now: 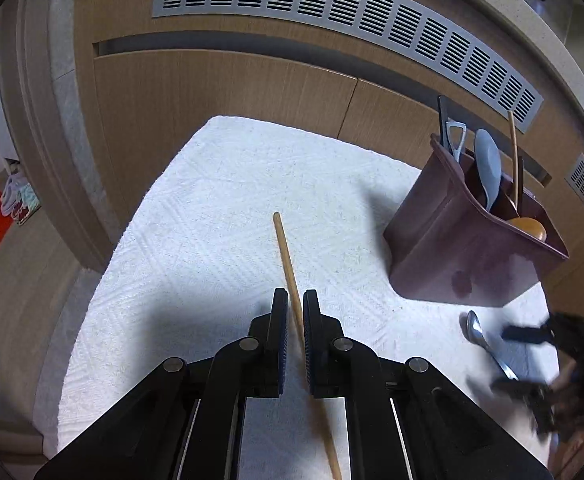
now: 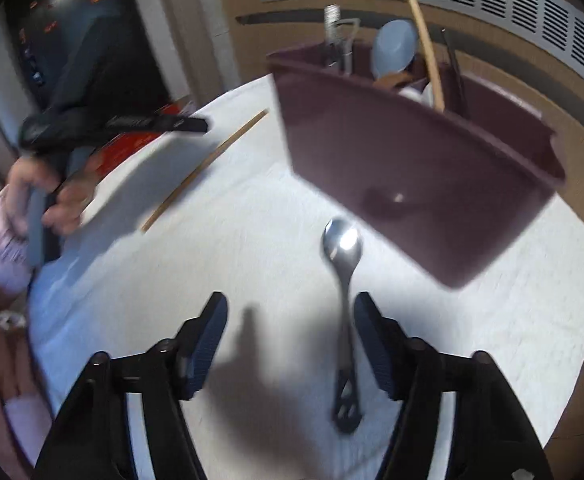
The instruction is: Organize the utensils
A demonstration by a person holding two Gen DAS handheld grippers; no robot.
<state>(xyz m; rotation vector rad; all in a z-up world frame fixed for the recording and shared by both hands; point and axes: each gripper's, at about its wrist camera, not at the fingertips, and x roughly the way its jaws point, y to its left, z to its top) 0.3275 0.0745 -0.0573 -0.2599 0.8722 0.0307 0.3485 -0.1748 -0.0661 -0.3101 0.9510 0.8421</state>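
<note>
A wooden chopstick [image 1: 288, 264] lies on the white towel [image 1: 212, 208], running between the fingers of my left gripper [image 1: 295, 304]. The jaws are nearly closed around it, with a small gap on each side. A metal spoon [image 2: 343, 264] lies on the towel in front of the maroon utensil holder [image 2: 403, 160]. My right gripper [image 2: 290, 320] is open, with the spoon's handle close to its right finger. The holder [image 1: 463, 248] holds a blue spoon [image 1: 487, 160], a chopstick [image 1: 513, 152] and other utensils. The spoon [image 1: 487, 344] and right gripper [image 1: 531, 356] also show in the left wrist view.
The towel covers a round table. A wooden cabinet with a grey vent grille [image 1: 331, 12] stands behind it. In the right wrist view the left gripper [image 2: 132, 124] and the person's hand [image 2: 44, 196] hover at the left, above the chopstick [image 2: 208, 164].
</note>
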